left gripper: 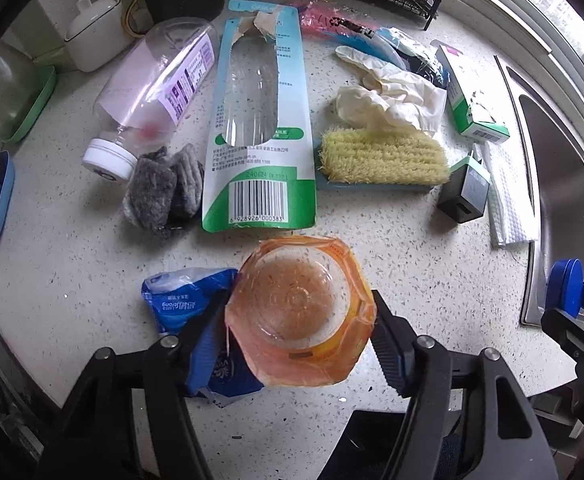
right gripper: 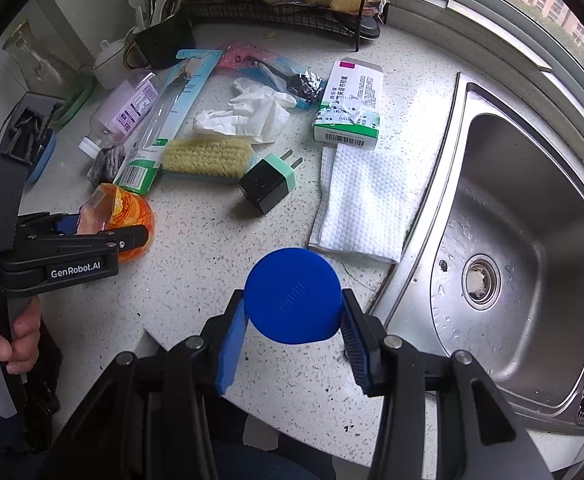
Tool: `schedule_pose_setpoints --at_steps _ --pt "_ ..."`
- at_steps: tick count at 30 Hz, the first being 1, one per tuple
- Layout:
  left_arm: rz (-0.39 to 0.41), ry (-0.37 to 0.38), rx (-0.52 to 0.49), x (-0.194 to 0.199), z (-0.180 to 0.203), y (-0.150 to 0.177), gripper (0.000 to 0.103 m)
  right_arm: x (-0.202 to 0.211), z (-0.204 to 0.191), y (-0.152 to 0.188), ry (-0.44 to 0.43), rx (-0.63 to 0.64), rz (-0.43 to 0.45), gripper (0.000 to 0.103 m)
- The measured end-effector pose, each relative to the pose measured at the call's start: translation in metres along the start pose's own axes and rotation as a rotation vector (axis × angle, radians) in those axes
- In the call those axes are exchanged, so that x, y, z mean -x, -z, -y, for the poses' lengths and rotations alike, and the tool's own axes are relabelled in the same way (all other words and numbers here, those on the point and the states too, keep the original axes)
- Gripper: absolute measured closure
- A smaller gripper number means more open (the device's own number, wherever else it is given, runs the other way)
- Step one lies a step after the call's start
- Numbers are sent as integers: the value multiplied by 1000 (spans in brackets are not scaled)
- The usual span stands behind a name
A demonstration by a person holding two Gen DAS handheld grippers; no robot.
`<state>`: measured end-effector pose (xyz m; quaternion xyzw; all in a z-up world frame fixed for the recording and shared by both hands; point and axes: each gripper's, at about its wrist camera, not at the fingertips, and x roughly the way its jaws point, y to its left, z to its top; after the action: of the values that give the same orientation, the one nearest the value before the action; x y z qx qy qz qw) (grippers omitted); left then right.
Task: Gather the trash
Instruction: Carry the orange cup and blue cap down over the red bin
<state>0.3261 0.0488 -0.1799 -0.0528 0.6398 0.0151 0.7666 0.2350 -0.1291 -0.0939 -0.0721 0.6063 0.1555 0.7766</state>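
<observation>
Both tongs are loaded over my speckled desk [right gripper: 196,240]: my left tongs [left gripper: 299,320] pinch an orange plastic cup [left gripper: 299,312] between their pads, its clear round base turned toward the camera, and my right tongs [right gripper: 293,312] are pressed onto a blue round cap [right gripper: 293,294], held near the desk's front edge just left of the steel sink [right gripper: 531,216]. A crumpled blue wrapper [left gripper: 184,304] lies on the desk beside and partly under the left tongs' left finger. Farther back, the rest of the litter is spread across the desk: a torn green-and-white blister card [left gripper: 258,128] with a barcode, a clear bottle [left gripper: 152,92] with a purple label lying on its side to its left, and two grey scouring pads [left gripper: 164,192] near the bottle's white cap. To the right of the card sits a yellow-bristled scrub brush [left gripper: 383,160], with crumpled white gloves [left gripper: 391,96] just behind it. A black-and-green plug adapter [right gripper: 268,182] rests right of the brush, a folded white paper towel [right gripper: 363,200] lies along the sink's rim, and a torn green-and-white medicine box [right gripper: 351,104] sits at the towel's far end. A black wire rack [right gripper: 292,4] holding yellowish lumps stands at the far edge by the window.
</observation>
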Motion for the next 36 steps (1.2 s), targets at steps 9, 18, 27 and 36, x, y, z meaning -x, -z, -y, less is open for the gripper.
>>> schedule_pose_setpoints --at_steps 9,18,27,36 --pt "82 -20 -20 41 21 35 38 18 -2 17 -28 5 47 60" --pt "197 -27 -23 108 52 114 38 59 5 65 -66 55 133 60" --pt "232 -32 -6 146 107 204 38 92 17 131 -84 117 163 60" --pt "195 6 -72 141 134 257 38 90 14 186 -107 87 124 60"
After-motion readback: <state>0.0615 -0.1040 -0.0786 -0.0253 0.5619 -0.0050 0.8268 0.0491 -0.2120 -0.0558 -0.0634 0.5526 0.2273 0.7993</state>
